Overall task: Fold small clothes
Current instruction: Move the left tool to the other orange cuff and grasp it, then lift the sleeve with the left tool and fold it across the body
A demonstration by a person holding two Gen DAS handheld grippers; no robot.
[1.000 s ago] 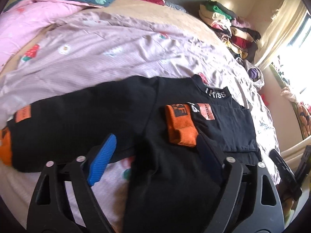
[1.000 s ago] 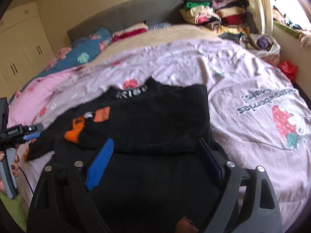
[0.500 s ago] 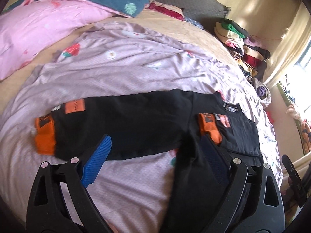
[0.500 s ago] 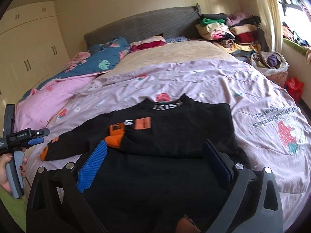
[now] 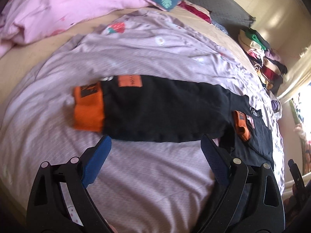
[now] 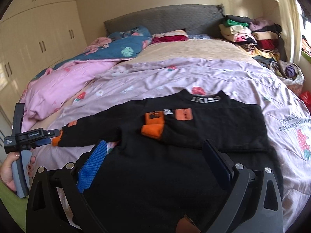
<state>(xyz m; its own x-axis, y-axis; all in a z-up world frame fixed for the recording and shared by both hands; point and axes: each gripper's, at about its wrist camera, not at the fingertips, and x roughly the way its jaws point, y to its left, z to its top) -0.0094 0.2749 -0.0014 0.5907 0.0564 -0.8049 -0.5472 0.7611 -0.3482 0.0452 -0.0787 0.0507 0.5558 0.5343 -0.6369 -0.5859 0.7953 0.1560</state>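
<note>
A black sweater (image 6: 194,128) lies flat on the lilac sheet (image 6: 175,73), collar away from me. One sleeve is folded across the chest, its orange cuff (image 6: 153,128) near the middle. The other sleeve (image 5: 165,108) stretches out to the left and ends in an orange cuff (image 5: 88,110). My left gripper (image 5: 155,151) is open over bare sheet just short of that sleeve. In the right wrist view a hand holds the left gripper (image 6: 49,136) beside the cuff. My right gripper (image 6: 155,155) stands open above the sweater's lower body, gripping nothing.
A pink quilt (image 6: 64,81) and a teal pillow (image 6: 124,46) lie at the bed's far left. Stacked folded clothes (image 6: 250,31) sit at the far right by the grey headboard (image 6: 165,17). Wardrobe doors (image 6: 38,35) stand on the left.
My left gripper has travelled left from the sweater's body along the outstretched sleeve toward its cuff. My right gripper has drawn back and risen a little. The sweater has not moved.
</note>
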